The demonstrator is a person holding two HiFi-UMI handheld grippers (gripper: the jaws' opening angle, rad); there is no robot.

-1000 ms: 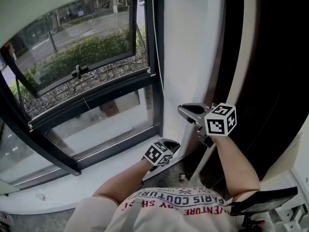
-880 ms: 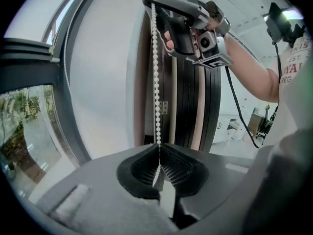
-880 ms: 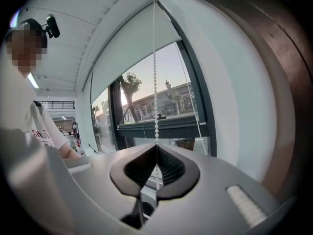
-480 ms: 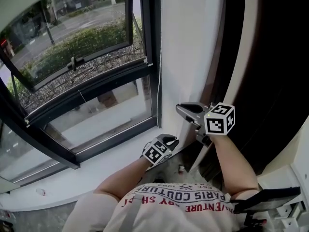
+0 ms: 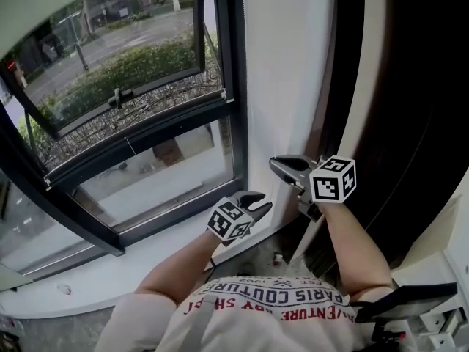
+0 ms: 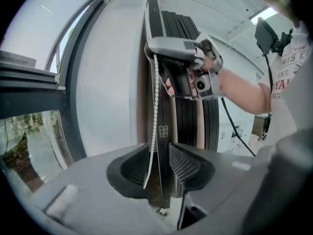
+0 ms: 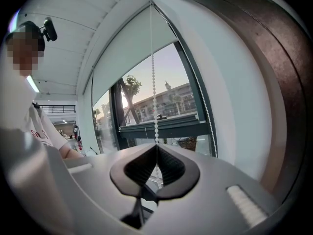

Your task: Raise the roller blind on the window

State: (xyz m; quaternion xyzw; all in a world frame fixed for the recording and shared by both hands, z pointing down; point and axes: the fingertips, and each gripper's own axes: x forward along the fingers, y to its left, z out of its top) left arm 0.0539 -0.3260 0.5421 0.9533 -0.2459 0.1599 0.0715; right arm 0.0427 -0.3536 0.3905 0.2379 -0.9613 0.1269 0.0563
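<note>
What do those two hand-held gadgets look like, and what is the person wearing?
The left gripper and right gripper are grey handheld clamps with dark ribbed pads. Each carries a cube with black-and-white square markers. The person wears a white short-sleeved T-shirt with red lettering.

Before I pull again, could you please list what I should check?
1. Right gripper clamped on the bead chain: ok.
2. Left gripper released: ok; its jaws have just been opening, and the chain hangs between them unpressed.
3. Chain straight above the right gripper: ok.
4. Roller blind fully raised: not ok; it covers the upper glass.
</note>
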